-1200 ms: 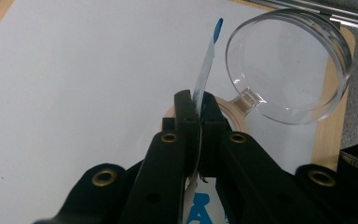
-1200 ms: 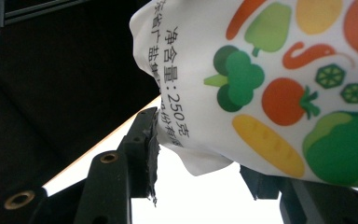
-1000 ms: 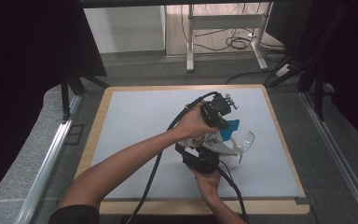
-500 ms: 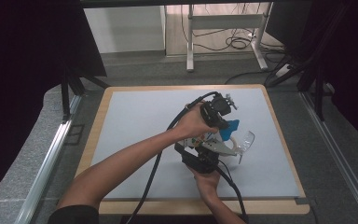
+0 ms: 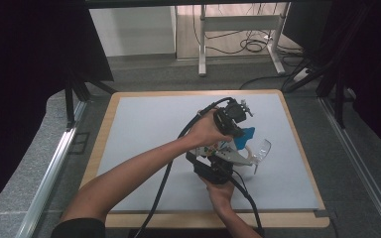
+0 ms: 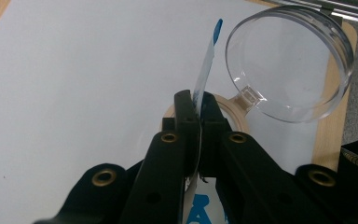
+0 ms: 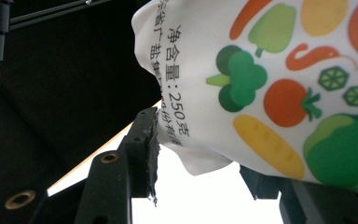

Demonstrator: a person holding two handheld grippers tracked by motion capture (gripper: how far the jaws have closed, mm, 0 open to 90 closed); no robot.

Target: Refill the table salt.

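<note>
Left fingers pinched on pouch's blue edge; right fingers half-spread gripping its white, vegetable-printed body

Wide bare stretch of the white mat open to the left and far side of the hands. Crowded right of centre: clear round dish and tape ring just beyond the left gripper, printed bag close before the right gripper, cables trailing toward the near edge.
</note>
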